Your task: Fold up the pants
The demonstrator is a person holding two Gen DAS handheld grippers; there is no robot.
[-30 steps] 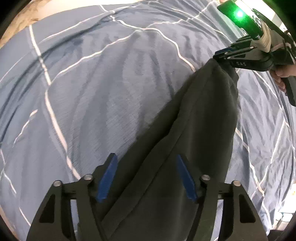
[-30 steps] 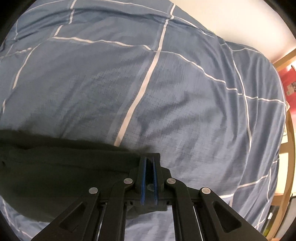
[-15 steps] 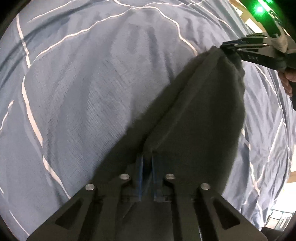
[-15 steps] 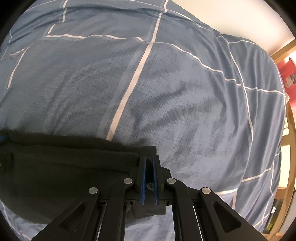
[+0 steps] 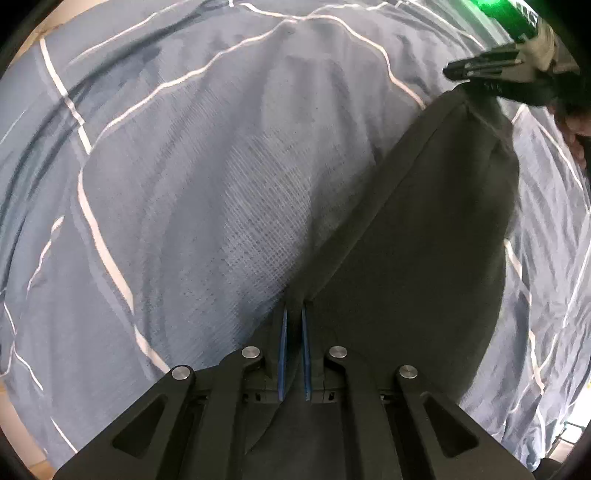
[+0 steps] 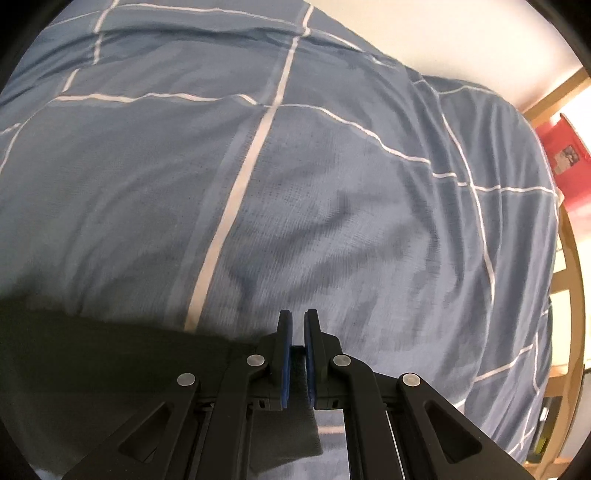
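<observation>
Dark grey pants (image 5: 424, 236) hang stretched above the blue bed cover between my two grippers. My left gripper (image 5: 294, 314) is shut on one corner of the pants, the cloth pinched between its blue pads. My right gripper (image 6: 297, 315) is shut on the other corner; dark cloth (image 6: 110, 369) shows between its pads and spreads out to the left. In the left wrist view the right gripper (image 5: 495, 72) is at the top right, holding the far corner.
A blue duvet (image 6: 295, 166) with thin white lines covers the bed under the pants. A wooden bed frame (image 6: 570, 280) and a red box (image 6: 565, 158) stand at the right edge. A pale wall (image 6: 443, 33) is beyond the bed.
My left gripper has gone from open around the pants to shut on their corner. Both grippers have lifted and the pants now hang taut between them.
</observation>
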